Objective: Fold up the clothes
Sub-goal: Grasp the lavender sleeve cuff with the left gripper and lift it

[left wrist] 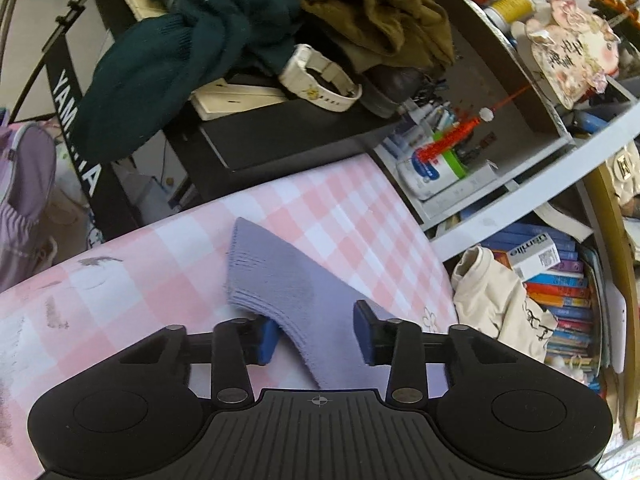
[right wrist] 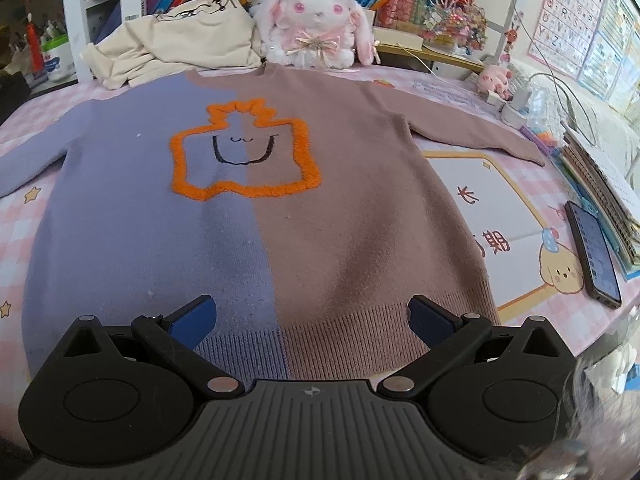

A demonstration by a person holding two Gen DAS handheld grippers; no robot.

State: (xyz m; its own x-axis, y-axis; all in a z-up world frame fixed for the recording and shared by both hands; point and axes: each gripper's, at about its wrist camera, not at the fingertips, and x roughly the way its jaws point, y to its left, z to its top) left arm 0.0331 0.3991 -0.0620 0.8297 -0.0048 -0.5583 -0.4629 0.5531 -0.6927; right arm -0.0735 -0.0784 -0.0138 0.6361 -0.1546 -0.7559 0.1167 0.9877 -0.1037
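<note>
A two-tone sweater [right wrist: 280, 220], purple on the left half and brown on the right with an orange outline figure, lies flat and face up on the pink checked table cover [right wrist: 24, 232]. My right gripper [right wrist: 312, 320] hovers open over the ribbed hem, nothing between its fingers. In the left wrist view the sweater's purple sleeve [left wrist: 276, 280] stretches across the cover [left wrist: 140, 280], cuff pointing away. My left gripper [left wrist: 318, 336] straddles the sleeve, its blue pads [left wrist: 266, 340] against both edges of the fabric.
A cream garment [right wrist: 180, 36] and a plush rabbit [right wrist: 316, 28] sit behind the sweater's collar. A phone [right wrist: 594, 256] and stacked notebooks [right wrist: 600, 176] lie at the right. Beyond the sleeve a keyboard stand holds dark green [left wrist: 180, 60] and olive [left wrist: 372, 4] clothes and a white watch [left wrist: 320, 80].
</note>
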